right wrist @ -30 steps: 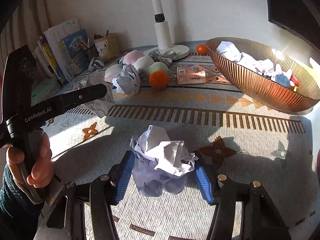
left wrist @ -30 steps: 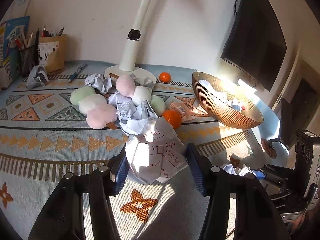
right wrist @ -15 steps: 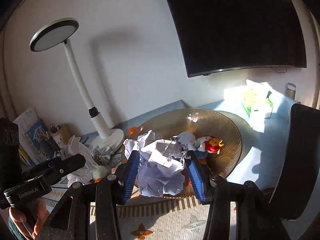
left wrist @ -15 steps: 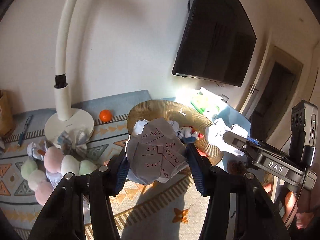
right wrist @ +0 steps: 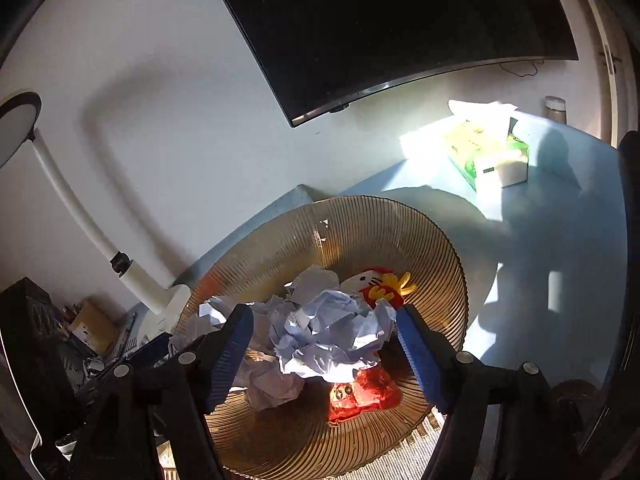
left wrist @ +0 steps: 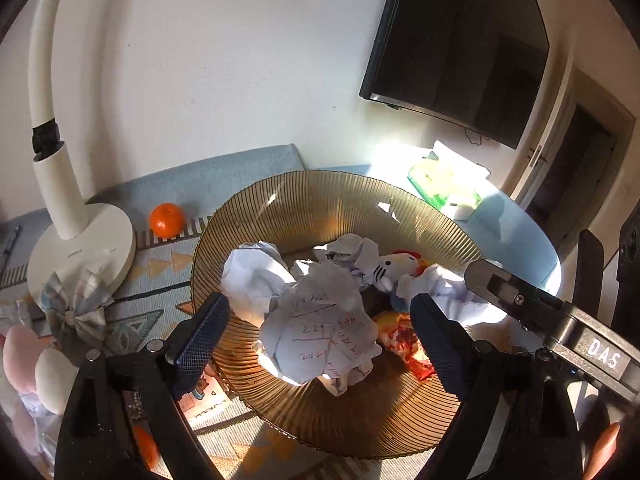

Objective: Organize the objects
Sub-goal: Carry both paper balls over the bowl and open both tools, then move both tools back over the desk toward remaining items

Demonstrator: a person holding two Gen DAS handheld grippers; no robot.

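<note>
Both grippers hover over a ribbed amber glass bowl [left wrist: 320,208], which also shows in the right wrist view [right wrist: 400,232]. My left gripper [left wrist: 318,332] is open; a crumpled paper ball with red writing [left wrist: 320,340] lies in the bowl between its spread fingers, apart from both pads. My right gripper [right wrist: 326,344] is open; a crumpled white paper ball [right wrist: 332,340] lies below it in the bowl. The bowl also holds more crumpled paper [left wrist: 252,280] and a red and white plush toy [right wrist: 376,284].
A white desk lamp base [left wrist: 80,248], an orange [left wrist: 167,220] and a cloth bow [left wrist: 76,308] lie left of the bowl on the patterned mat. A green tissue box [right wrist: 488,152] stands behind it. A monitor [right wrist: 400,20] hangs on the wall.
Both grippers have opened over the bowl and let go of their paper balls, which now lie in the bowl. Both had carried them from the mat to the bowl.
</note>
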